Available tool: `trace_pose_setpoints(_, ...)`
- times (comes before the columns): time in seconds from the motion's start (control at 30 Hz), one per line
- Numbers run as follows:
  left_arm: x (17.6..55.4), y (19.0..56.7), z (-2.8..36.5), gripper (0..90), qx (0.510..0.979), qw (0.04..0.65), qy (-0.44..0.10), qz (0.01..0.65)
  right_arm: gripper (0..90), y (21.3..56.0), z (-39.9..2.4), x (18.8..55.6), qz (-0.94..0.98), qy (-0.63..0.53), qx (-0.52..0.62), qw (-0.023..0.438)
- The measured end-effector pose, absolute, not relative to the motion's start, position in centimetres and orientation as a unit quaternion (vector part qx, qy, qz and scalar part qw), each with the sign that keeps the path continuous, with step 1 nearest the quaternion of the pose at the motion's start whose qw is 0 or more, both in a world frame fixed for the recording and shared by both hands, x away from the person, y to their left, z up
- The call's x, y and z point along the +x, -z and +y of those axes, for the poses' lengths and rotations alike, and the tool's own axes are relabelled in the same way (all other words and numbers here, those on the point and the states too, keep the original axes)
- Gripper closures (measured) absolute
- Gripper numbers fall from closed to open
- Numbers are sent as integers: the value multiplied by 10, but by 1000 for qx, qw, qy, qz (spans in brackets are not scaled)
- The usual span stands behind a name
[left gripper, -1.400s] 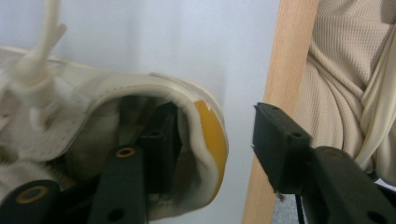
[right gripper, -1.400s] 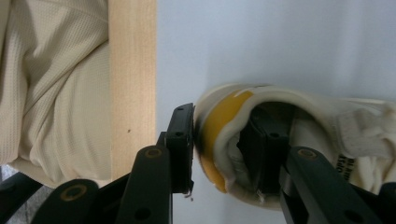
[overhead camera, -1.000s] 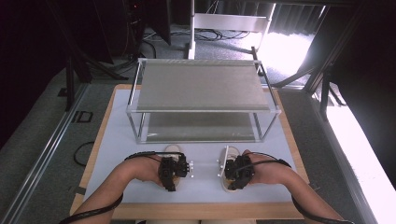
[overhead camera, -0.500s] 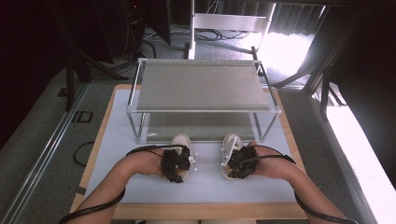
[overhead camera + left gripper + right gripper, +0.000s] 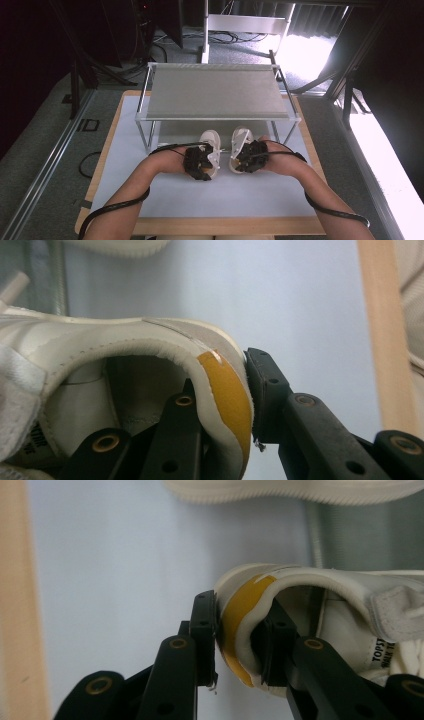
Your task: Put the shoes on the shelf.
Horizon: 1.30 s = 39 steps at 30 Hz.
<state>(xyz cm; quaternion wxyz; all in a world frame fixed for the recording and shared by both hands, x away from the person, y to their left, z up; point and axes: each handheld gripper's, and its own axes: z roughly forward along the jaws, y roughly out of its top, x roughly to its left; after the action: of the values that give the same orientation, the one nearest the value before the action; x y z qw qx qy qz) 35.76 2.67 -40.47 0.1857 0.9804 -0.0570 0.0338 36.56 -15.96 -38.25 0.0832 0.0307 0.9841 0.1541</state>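
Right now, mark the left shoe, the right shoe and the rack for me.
left shoe point(image 5: 227, 390), left gripper view, on its yellow heel patch.
right shoe point(image 5: 235, 615), right gripper view, on its yellow heel patch.
rack point(image 5: 215, 92), high view, on its grey top shelf.

Forearms bare, no sleeves. Left gripper point(image 5: 216, 156) and right gripper point(image 5: 233, 161): black bodies with white parts toward the front. Black cable point(image 5: 116, 206) along left forearm, another black cable point(image 5: 334, 211) looping by right forearm. Close up, jaws are black flat bars with brass-coloured rivets point(image 5: 184, 400), small screw holes, and square black pads point(image 5: 205, 625).
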Motion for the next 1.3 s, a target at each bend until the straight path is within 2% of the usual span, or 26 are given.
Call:
trace_pose_setpoints(0.37, 395, 421, 22, 771, 975, 213, -53, -43, 720, 398, -155, 393, 982, -165, 23, 87)
trace_pose_setpoints(0.7, 415, 428, 14, 766, 975, 218, -33, -33, 717, 408, -153, 408, 980, -186, 12, 75)
trace_pose_setpoints(0.83, 416, 427, 14, 762, 975, 218, -31, -28, 685, 408, -155, 407, 978, -191, 10, 83)
trace_pose_setpoints(0.87, 414, 427, 14, 745, 974, 222, -40, -27, 632, 406, -156, 406, 976, -197, 16, 93)
trace_pose_setpoints(0.93, 412, 427, 13, 720, 973, 226, -49, -18, 599, 406, -157, 406, 975, -200, 18, 94)
trace_pose_setpoints(0.97, 411, 427, 13, 632, 971, 234, -57, -10, 579, 403, -159, 406, 972, -206, 30, 104)
trace_pose_setpoints(1.03, 410, 425, 11, 606, 970, 236, -65, 7, 573, 403, -159, 406, 972, -209, 33, 106)
trace_pose_setpoints(1.1, 409, 425, 9, 495, 969, 234, -75, 32, 563, 402, -161, 403, 968, -217, 46, 118)
trace_pose_setpoints(1.17, 410, 423, 9, 493, 968, 233, -75, 46, 551, 402, -162, 402, 966, -221, 50, 122)
trace_pose_setpoints(1.3, 412, 416, 9, 412, 961, 246, -84, 91, 519, 396, -166, 398, 954, -244, 83, 151)
